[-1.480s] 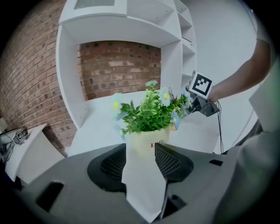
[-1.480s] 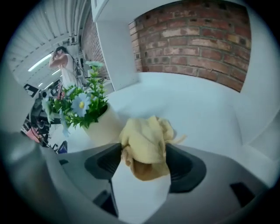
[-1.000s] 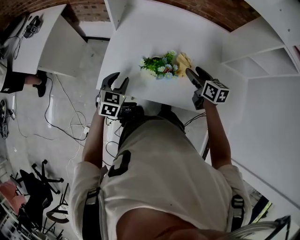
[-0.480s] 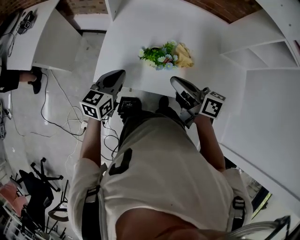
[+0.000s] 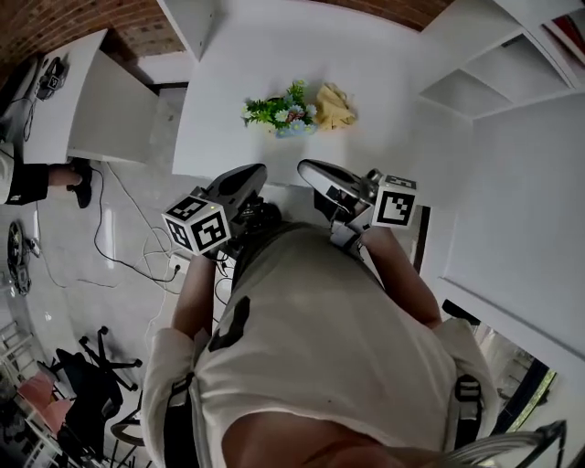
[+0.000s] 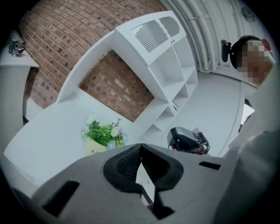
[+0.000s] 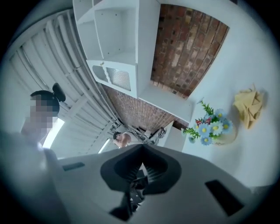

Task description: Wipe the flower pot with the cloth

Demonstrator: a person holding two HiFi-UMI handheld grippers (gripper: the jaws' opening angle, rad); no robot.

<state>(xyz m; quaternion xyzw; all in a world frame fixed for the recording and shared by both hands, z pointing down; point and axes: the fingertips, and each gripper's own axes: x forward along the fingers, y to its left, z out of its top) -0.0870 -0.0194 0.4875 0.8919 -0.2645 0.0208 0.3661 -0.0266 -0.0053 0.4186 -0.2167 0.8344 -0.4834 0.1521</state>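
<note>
A small flower pot (image 5: 279, 115) with green leaves and blue and white flowers stands on the white table (image 5: 238, 55); it also shows as the flower pot (image 6: 101, 139) and the flower pot (image 7: 213, 130) in the gripper views. A crumpled yellow cloth (image 5: 335, 104) lies just right of it, seen too as the cloth (image 7: 248, 106). My left gripper (image 5: 259, 171) and right gripper (image 5: 304, 168) are both shut and hold nothing. They hang close to my chest, off the table's near edge, well short of pot and cloth, with their tips turned towards each other.
White shelf units (image 5: 498, 64) stand at the right and a brick wall (image 5: 64, 27) runs behind. A second white desk (image 5: 82, 101) is at the left, with cables (image 5: 119, 228) on the floor and office chairs (image 5: 87, 384) lower left.
Both grippers have pulled back from the table edge towards my body, risen and rolled. Their jaws, open a second ago, are closed now. Pot and cloth have stayed where they were.
</note>
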